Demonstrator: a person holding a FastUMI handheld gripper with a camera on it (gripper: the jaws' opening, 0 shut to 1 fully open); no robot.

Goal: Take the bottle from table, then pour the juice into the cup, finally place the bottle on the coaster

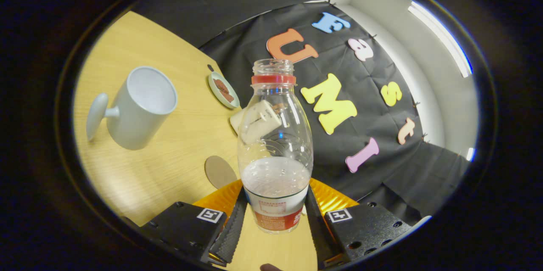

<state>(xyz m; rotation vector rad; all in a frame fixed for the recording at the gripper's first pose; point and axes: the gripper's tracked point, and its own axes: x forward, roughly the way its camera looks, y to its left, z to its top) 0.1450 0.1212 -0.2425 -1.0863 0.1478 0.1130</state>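
I have the gripper (273, 216) clamped on one uncapped juice bottle (275, 148), its base hidden between the fingers. One mug (140, 107) lies beyond-left of the bottle; one coaster (219, 171) sits just left, partly hidden.

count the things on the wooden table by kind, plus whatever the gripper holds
Clear plastic bottle with red neck ring, clamped between the gripper fingers: 1
Pale grey mug: 1
Round brown coaster: 1
Small dish with brown pieces: 1
Cream block behind the bottle: 1
Total: 5
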